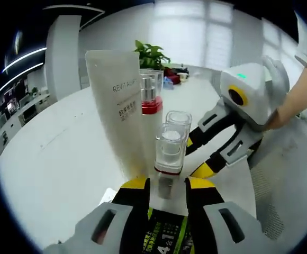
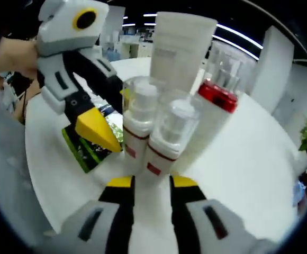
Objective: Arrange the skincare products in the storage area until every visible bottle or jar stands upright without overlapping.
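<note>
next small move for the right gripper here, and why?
Probably ease the right gripper straight back, slowly. In the right gripper view its jaws stand apart at the base of the near small pump bottle, which stands upright beside a second small pump bottle, the red-collared bottle and the white tube. They are tightly packed, so sideways motion could topple one.

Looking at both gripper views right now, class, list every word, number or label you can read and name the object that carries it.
"REVITALI", cut off by the pump bottle: on the tall white tube.
Smaller lines below it on the tube: too small to read.
"4" and "1": on the green-and-black card under the left gripper.
Red labels on the two small white bottles: too blurred to read.
</note>
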Demonstrator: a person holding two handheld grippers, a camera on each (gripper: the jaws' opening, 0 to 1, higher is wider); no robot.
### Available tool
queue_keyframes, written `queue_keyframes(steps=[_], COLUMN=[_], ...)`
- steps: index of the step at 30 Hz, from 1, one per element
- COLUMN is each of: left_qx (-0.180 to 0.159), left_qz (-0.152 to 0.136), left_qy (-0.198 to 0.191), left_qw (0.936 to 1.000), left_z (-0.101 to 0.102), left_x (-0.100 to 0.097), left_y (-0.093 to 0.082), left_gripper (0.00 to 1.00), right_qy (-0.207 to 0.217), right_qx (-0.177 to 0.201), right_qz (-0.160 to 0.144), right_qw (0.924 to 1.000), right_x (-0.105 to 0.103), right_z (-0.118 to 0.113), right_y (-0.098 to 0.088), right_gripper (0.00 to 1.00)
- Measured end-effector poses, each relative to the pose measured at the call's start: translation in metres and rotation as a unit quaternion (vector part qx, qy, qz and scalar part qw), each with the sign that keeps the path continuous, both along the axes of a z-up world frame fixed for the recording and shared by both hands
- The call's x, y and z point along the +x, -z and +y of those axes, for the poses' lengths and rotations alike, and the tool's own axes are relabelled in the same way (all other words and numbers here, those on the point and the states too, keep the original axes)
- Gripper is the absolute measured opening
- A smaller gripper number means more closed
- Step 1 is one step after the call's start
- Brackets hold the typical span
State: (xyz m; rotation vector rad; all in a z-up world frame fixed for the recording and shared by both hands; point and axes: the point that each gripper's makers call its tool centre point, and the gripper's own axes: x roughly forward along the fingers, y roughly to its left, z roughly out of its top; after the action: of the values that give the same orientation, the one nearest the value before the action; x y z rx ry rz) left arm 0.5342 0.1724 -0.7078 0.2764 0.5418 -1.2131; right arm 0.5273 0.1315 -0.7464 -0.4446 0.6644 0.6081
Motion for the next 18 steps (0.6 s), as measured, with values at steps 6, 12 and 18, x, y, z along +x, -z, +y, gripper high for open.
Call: queue_keyframes(steps=[6,12,18], left_qx=[0.004,0.006,0.008], left_qz=[0.002,0.006,0.020], left_qy=[-0.030,-0.067,-0.111], left_qw=[0.9996,0.9977,0.9936], left_z=[0.017,0.041,0.065], left_x=[-0.002,-0.007,-0.015], left_y=[-0.004,-0.010,-0.012], left_gripper=[0.36,0.42,0.53], right_qy=[0.002,0.002,-0.004], right_qx=[0.005,0.034,0.054], right_qz=[-0.004,-0.008,-0.003], right_qw=[1.0000,0.9994,0.9985], right_x=[-0.004,-0.011,-0.022], right_z=[-0.001,0.004,0.007], right_y=[-0.004,-0.014,-0.019], right_gripper=[0.35,0.44,0.55])
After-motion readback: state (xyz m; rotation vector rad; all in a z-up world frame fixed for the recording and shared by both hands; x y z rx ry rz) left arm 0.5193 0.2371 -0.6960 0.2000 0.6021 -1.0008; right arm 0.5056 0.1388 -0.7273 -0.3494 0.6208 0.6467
